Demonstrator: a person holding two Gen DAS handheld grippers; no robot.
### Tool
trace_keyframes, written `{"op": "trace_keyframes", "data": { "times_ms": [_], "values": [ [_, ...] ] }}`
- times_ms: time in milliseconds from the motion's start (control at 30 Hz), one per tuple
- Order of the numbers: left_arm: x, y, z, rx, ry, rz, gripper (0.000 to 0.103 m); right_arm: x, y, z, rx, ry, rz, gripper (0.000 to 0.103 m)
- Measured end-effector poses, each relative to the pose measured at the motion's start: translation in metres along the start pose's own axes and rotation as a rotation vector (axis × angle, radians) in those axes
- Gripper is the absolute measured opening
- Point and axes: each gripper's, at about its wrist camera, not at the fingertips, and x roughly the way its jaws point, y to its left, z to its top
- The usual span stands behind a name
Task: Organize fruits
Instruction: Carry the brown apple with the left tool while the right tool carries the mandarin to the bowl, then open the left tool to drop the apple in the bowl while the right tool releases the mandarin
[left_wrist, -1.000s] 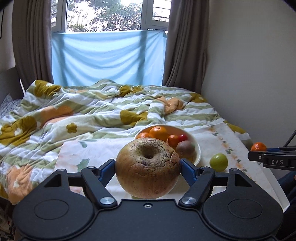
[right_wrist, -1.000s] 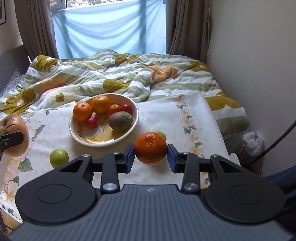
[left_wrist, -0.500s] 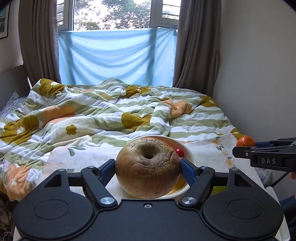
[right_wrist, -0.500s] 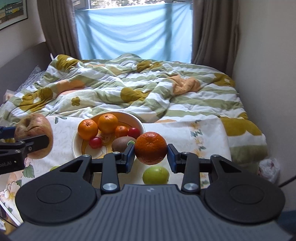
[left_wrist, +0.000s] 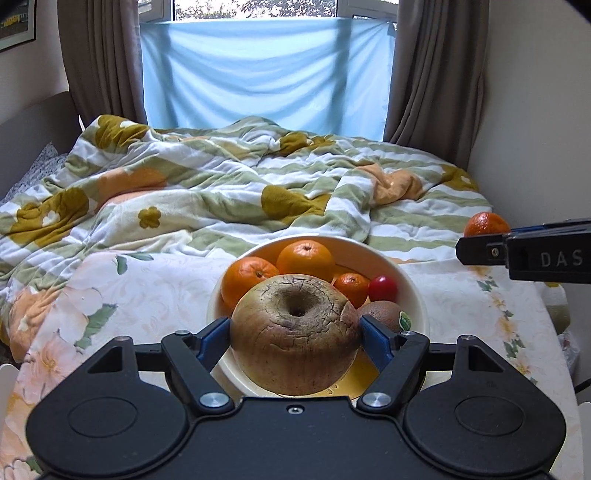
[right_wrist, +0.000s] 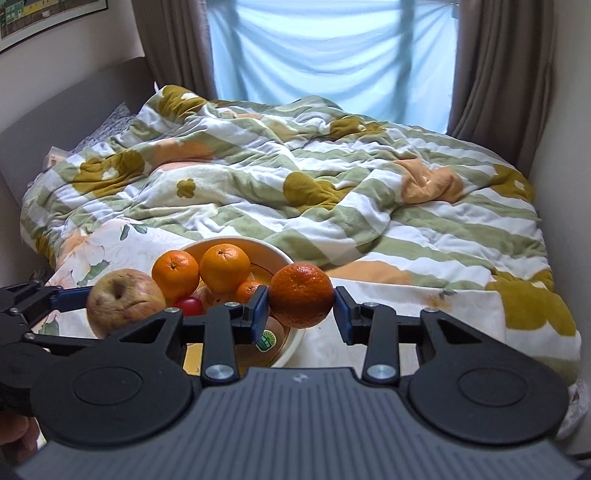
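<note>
Both grippers have come forward to the bowl (left_wrist: 413, 291), and I hold the left gripper (left_wrist: 295, 332) clamped on the apple (left_wrist: 295, 332) above it, the right gripper (right_wrist: 301, 301) clamped on the mandarin (right_wrist: 301, 301) beside its rim, ready to release.

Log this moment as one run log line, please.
left gripper: shut on apple, above bowl | right gripper: shut on orange, at bowl's right edge | neither fruit released yet

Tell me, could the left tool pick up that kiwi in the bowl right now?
Probably not. The left tool is already clamped on the big apple, so its fingers are full. The kiwi also lies low in the bowl, behind that apple.
</note>
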Motion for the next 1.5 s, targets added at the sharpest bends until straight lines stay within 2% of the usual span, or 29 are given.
{"op": "trace_keyframes", "data": {
  "times_ms": [233, 400, 500, 567, 633, 800, 1167, 1500],
  "values": [
    [0.025, -0.013, -0.008, 0.031, 0.033, 0.013, 0.079, 0.018, -0.006, -0.002, -0.016, 0.024, 0.027, 0.053],
    [0.031, -0.018, -0.011, 0.065, 0.045, 0.026, 0.079, 0.024, -0.009, -0.002, -0.017, 0.029, 0.026, 0.053],
    [0.031, -0.014, -0.012, 0.056, 0.047, 0.009, 0.081, 0.027, -0.009, -0.001, -0.015, 0.037, 0.025, 0.053],
    [0.023, -0.012, -0.009, 0.053, 0.015, 0.002, 0.103, 0.027, -0.007, 0.0, -0.014, 0.037, 0.026, 0.053],
    [0.016, -0.009, -0.005, 0.048, -0.002, 0.003, 0.103, 0.028, -0.004, 0.001, -0.017, 0.034, 0.034, 0.053],
    [0.006, 0.003, -0.002, 0.03, 0.023, 0.017, 0.103, 0.033, 0.007, 0.006, -0.045, 0.037, 0.067, 0.053],
    [-0.02, 0.036, -0.001, -0.021, 0.035, 0.058, 0.103, 0.066, 0.044, 0.014, -0.081, 0.106, 0.136, 0.053],
    [-0.031, 0.061, -0.004, -0.054, 0.043, 0.109, 0.103, 0.094, 0.059, 0.012, -0.06, 0.155, 0.142, 0.053]
  ]
}}
